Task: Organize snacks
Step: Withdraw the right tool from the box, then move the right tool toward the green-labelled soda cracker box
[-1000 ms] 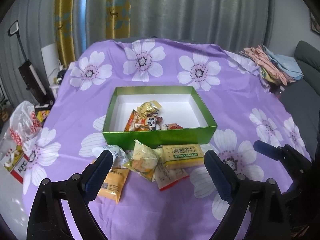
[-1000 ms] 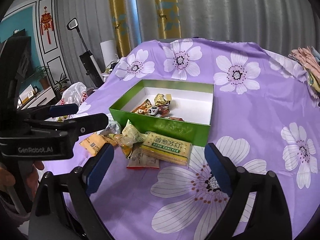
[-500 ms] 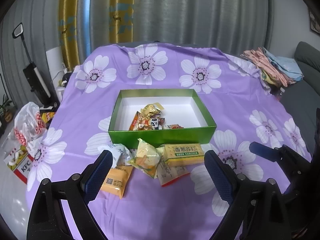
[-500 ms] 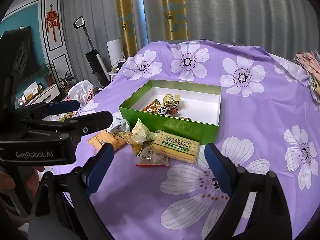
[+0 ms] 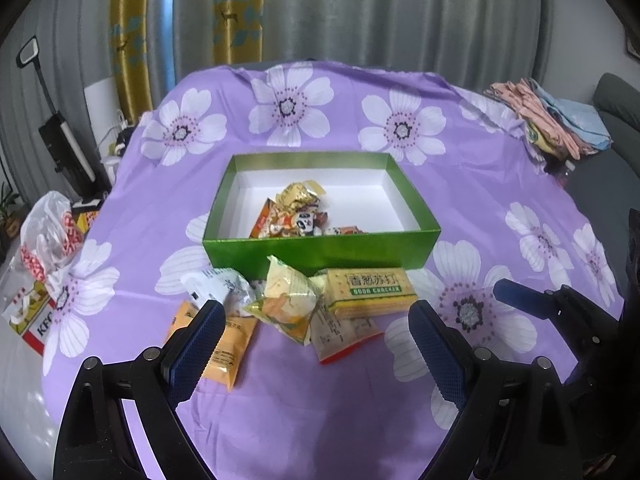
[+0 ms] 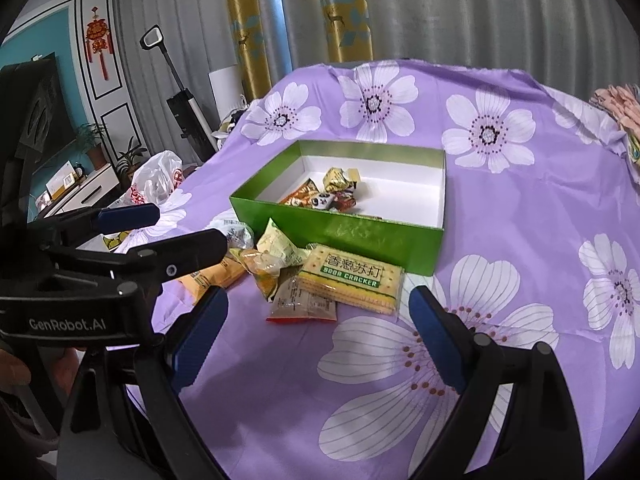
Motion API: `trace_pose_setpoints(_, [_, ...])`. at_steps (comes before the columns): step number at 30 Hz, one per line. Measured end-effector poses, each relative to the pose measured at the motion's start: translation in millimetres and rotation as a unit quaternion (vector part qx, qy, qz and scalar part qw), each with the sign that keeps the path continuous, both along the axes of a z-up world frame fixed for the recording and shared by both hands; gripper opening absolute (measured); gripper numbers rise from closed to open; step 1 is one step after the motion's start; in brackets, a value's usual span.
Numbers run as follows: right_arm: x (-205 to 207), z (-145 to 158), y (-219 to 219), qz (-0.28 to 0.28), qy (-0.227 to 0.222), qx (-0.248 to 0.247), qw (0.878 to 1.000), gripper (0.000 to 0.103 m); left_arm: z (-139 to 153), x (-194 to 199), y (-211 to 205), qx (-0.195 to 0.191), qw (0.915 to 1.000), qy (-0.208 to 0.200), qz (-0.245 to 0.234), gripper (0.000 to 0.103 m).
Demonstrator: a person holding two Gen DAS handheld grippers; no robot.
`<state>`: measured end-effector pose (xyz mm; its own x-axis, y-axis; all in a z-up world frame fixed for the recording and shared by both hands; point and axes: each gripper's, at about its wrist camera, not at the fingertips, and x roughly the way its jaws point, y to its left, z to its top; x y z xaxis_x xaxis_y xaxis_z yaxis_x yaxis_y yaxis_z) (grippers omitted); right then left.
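orange packet (image 5: 224, 344) half hidden, clothes pile (image 6: 624, 108) cropped

The left wrist view looks from the near edge of the table (image 5: 500, 184), angled down and straight across it toward the curtains (image 5: 400, 12); the box (image 5: 320, 246) sits centred, square-on, at middling range. The right wrist view stands at the same near edge but further right, facing down and leftward, so the box (image 6: 344, 236) shows cornerwise. Both share the box, the packets (image 5: 304, 304) before it (and the far curtains); the right view also catches the left gripper (image 6: 160, 228).
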<state>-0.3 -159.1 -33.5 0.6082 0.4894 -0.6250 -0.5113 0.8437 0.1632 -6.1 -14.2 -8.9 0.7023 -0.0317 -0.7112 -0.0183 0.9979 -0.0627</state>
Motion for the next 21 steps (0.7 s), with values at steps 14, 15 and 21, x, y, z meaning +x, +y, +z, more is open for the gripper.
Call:
trace_pose_setpoints(14, [36,-51,-3,-0.014,0.059,-0.007,0.998,0.092,-54,31,19,-0.103,0.9926,0.062,-0.016,0.093])
trace_pose_setpoints(15, [38,-54,-4,-0.016,0.062,-0.007,0.998,0.092,-58,33,20,-0.114,0.9912,0.064,-0.019,0.093])
trace_pose_setpoints(21, [49,-70,-9,-0.019,0.079,-0.003,0.997,0.089,-66,37,20,-0.151,0.9857,0.055,-0.051,0.093])
